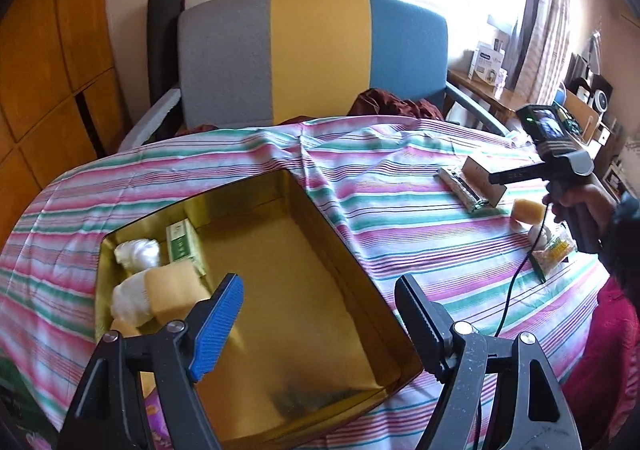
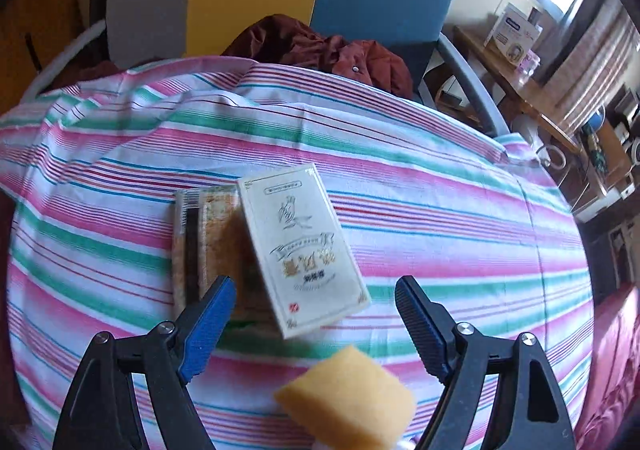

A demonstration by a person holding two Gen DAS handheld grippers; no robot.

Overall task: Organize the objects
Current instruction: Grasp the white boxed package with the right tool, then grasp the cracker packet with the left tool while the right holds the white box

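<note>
Surface: striped cloth under everything.
Left gripper: my jaws released, empty, over gold tin.
Right gripper: released, empty.
Cream box: 12 o'clock, hiding blurred packet.
Sponge: 6 o'clock, bottom cut off.

A cream box lies flat on the striped cloth, overlapping a clear packet, with a yellow sponge just beside.

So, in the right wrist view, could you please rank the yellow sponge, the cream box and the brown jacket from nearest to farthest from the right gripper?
1. Yellow sponge: just under the open right gripper, at the bottom edge.
2. Cream box: just ahead on the striped cloth, slightly left.
3. Brown jacket: past the cloth's far edge, on the chair.
</note>
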